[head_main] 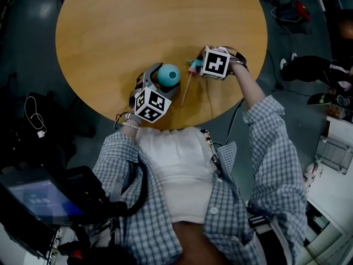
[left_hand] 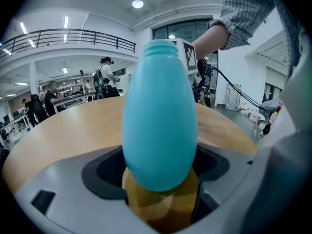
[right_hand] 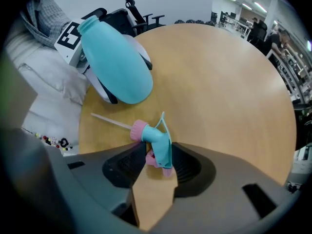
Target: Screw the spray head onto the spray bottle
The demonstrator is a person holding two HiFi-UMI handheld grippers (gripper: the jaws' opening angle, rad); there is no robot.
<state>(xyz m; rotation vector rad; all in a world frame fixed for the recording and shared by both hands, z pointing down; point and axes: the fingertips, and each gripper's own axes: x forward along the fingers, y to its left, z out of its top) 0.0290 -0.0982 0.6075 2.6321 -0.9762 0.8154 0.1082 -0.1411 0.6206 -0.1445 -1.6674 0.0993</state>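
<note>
Person, viewed from above. Clothing: an open checked shirt [head_main: 276, 170] in blue-grey and white, with long sleeves, worn over a white undershirt [head_main: 176, 164]. Left tool [left_hand: 161, 179] and right tool [right_hand: 155, 167]: smooth pale grey moulded shells, each with 2 jaws lined by black pads [right_hand: 119, 168]. Each tool carries 1 white cube printed with black square markers: left cube [head_main: 151, 105], right cube [head_main: 215, 62]. A thin black cable [head_main: 237, 112] trails beneath the right sleeve.

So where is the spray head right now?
In the head view, the spray head lies on the table between the right gripper's open fingers, just right of the bottle.
</note>
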